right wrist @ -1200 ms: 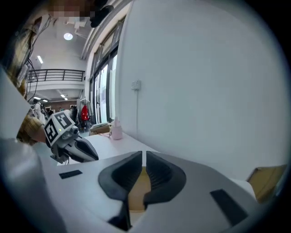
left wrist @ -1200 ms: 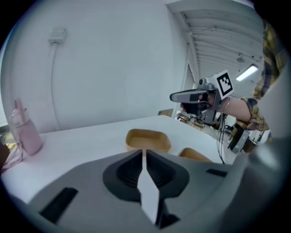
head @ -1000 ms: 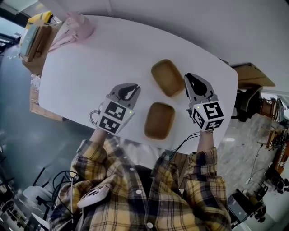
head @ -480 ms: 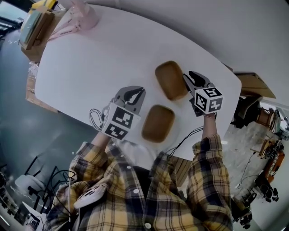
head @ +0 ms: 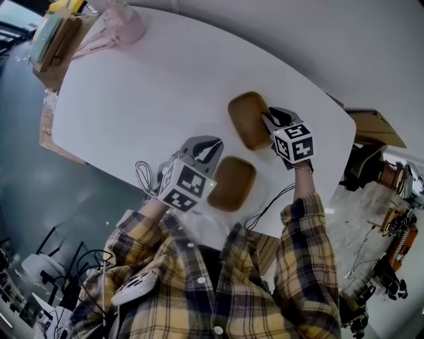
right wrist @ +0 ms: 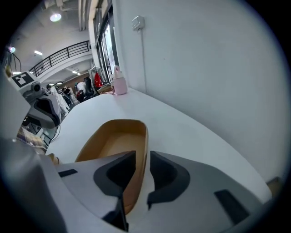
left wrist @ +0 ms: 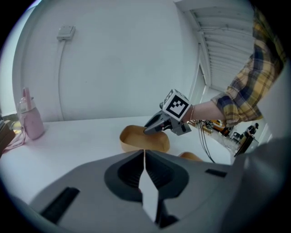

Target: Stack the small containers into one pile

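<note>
Two small tan containers lie on the white table (head: 146, 86). The far container (head: 246, 119) (left wrist: 143, 139) (right wrist: 116, 141) sits open side up. My right gripper (head: 268, 119) (right wrist: 142, 157) tilts down over its right rim; the jaws have just opened and stand open, with the rim wall between them. The near container (head: 232, 183) (left wrist: 191, 156) lies just right of my left gripper (head: 213, 147) (left wrist: 144, 154). That gripper is shut with nothing in it and hovers over the table beside it.
A pink bottle (head: 119, 20) (left wrist: 29, 120) (right wrist: 119, 84) stands at the table's far left corner. A cardboard box (head: 50, 43) with stuff in it sits off the table's left end. The table's near edge runs just behind both grippers.
My right gripper has dropped and tipped down onto the far container's right rim, jaws going from shut to open. My left gripper has slid right, closer to the near container.
</note>
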Action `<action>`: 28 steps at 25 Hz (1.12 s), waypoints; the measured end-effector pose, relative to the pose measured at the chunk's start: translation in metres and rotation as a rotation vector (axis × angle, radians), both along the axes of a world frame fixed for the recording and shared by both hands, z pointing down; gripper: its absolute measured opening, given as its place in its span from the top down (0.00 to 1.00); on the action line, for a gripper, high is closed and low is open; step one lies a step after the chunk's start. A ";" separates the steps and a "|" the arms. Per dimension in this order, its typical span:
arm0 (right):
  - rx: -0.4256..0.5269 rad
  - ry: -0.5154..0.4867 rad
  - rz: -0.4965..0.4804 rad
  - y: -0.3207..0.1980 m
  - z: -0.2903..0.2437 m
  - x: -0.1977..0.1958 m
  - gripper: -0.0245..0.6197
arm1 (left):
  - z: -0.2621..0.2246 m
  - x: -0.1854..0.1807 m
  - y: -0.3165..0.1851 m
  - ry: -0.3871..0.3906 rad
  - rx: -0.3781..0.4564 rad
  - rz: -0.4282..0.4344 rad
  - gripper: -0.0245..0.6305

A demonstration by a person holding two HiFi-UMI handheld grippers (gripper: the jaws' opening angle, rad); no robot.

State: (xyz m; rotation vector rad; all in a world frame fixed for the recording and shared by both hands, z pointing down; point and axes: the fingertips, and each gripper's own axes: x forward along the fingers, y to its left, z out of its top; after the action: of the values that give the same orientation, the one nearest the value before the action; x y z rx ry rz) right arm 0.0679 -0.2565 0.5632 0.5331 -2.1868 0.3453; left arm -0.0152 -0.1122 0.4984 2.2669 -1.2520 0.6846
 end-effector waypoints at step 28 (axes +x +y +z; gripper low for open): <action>0.077 -0.288 0.395 0.055 -0.125 0.024 0.93 | -0.036 0.011 0.022 0.034 0.086 0.101 0.93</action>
State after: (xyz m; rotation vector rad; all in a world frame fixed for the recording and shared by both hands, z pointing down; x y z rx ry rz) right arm 0.0918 -0.2019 0.4383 1.0174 -2.3693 0.5789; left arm -0.0038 -0.0899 0.4626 2.4150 -1.1789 0.6360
